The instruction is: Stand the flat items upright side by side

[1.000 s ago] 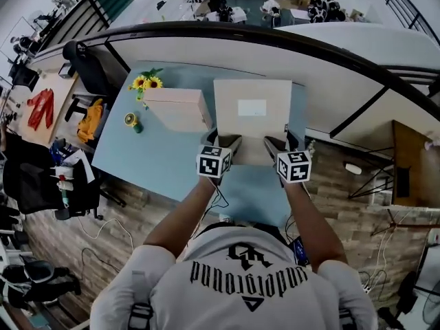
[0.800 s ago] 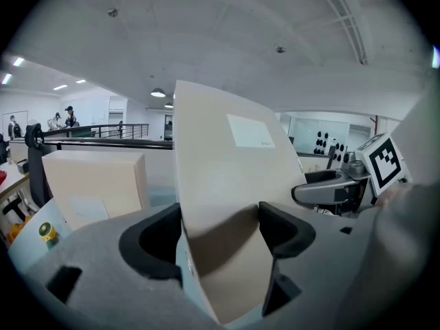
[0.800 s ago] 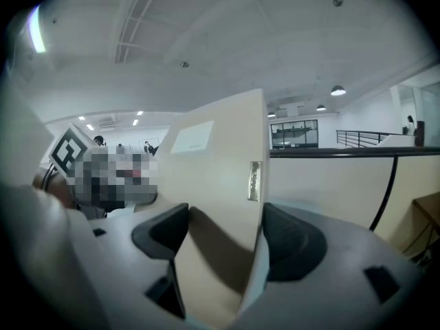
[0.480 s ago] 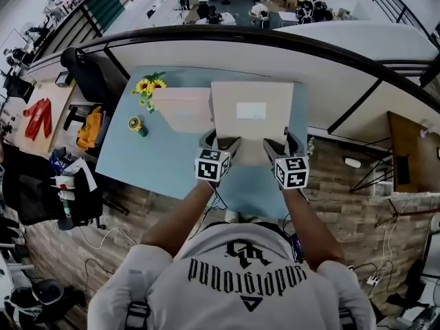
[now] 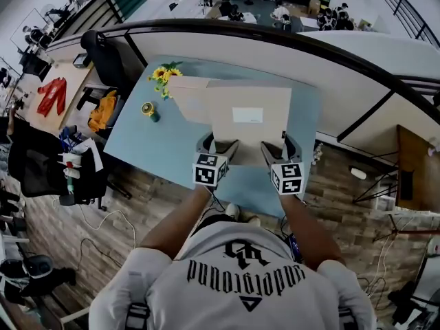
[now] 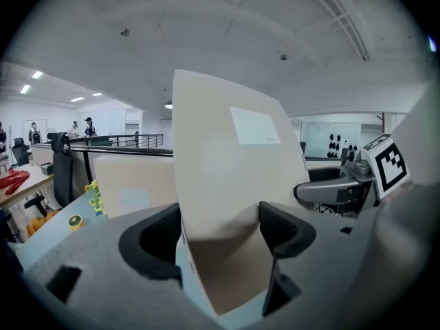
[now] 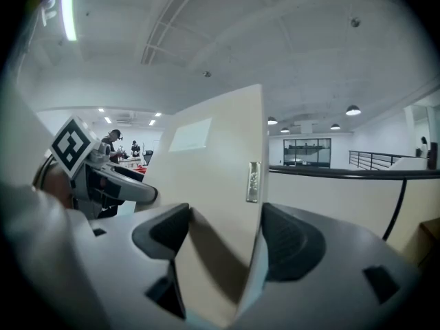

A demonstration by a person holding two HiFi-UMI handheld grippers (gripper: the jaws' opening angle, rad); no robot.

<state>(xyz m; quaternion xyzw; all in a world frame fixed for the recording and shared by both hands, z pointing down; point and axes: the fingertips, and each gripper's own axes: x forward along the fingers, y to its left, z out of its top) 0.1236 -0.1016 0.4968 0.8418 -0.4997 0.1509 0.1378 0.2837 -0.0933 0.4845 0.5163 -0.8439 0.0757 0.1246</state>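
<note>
Between the pads of the left tongs [image 6: 220,229] sits the near left corner of a flat cardboard box [image 5: 227,129]; the jaws stand wide, yet both pads bear on its two broad faces, so the grip is closed on the carton; the right tongs [image 7: 223,236] hold the near right corner in the same way, spread wide but pressing it on both sides. Gripped along its near edge, the box rears up and away from the person, tipped well towards upright, its white label [image 5: 247,115] on the face turned to the head camera; whether any edge touches the blue desk [image 5: 155,146] cannot be told. Just behind its left side a second cardboard box [image 5: 187,96] stands upright at the far end of the desk, with a bunch of sunflowers [image 5: 165,73] close beside that one. The step in hand looks to be raising the flat box and bringing it towards the standing one. The next move calls for setting its lower edge down just beside that box, faces parallel; both tongs should let go only once it balances, since a tall thin carton may topple or knock its neighbour.
</note>
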